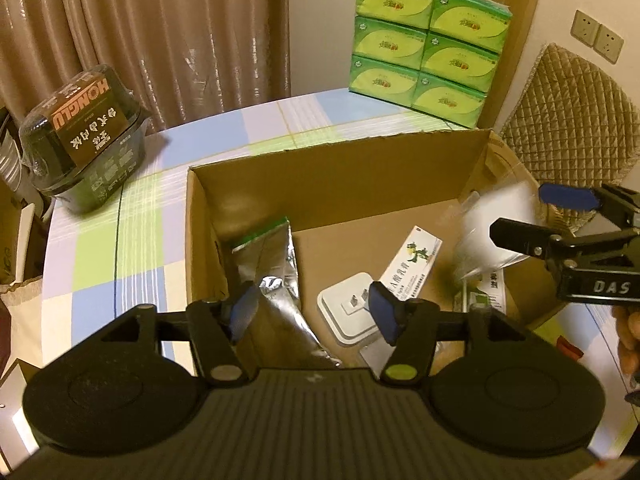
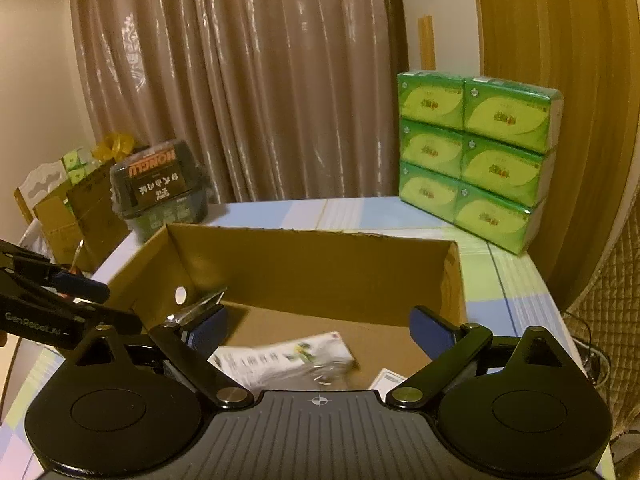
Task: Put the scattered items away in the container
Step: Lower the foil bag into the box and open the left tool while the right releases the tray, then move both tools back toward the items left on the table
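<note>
An open cardboard box (image 1: 320,172) sits on the table. Inside it lean a silver foil pouch (image 1: 272,276) at the left wall, a flat white case (image 1: 348,312) and a white-green carton (image 1: 416,264). My left gripper (image 1: 312,312) is open over the box; the pouch is between its pads, close to the left one, and is not pinched. My right gripper (image 2: 320,332) is wide open above the box's right side. A blurred white-green packet (image 2: 288,356) lies below it, touching neither pad. In the left wrist view that packet (image 1: 492,232) is a white blur beside the right gripper (image 1: 532,216).
Green tissue packs (image 1: 424,48) are stacked at the table's back. A dark wrapped bowl pack (image 1: 84,136) sits at the back left on the checked cloth (image 1: 120,240). A quilted chair back (image 1: 576,128) is on the right. A person's hand (image 1: 628,340) holds the right gripper.
</note>
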A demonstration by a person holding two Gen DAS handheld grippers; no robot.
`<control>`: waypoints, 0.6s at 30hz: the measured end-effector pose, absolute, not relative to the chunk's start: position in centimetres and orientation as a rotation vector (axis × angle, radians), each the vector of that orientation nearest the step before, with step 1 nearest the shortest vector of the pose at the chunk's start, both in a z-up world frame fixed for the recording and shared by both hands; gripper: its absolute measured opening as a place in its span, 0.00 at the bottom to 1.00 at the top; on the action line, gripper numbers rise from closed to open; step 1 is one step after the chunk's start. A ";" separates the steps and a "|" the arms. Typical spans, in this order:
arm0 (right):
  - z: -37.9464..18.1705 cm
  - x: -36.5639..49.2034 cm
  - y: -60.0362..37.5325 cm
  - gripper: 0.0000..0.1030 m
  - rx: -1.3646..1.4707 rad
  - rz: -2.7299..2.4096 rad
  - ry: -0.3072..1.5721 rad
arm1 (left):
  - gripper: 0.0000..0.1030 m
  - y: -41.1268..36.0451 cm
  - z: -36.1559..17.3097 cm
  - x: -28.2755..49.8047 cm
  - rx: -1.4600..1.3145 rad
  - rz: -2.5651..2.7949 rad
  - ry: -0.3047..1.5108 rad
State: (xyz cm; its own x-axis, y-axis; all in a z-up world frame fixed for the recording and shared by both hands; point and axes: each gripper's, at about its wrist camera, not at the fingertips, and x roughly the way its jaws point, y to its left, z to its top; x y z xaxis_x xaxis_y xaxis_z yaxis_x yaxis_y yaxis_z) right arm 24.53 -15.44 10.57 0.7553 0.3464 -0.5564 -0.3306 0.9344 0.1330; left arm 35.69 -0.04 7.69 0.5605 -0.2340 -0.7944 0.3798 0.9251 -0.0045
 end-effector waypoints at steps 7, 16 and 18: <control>10.9 21.8 -17.7 0.92 0.064 0.324 0.596 | 0.61 0.5 7.9 33.4 0.167 -0.373 0.883; 11.9 16.1 -19.4 0.92 0.034 0.293 0.558 | 0.73 1.0 8.7 29.2 0.159 -0.374 0.837; 12.0 14.7 -19.7 0.92 0.036 0.288 0.553 | 0.74 1.0 9.0 28.1 0.166 -0.375 0.827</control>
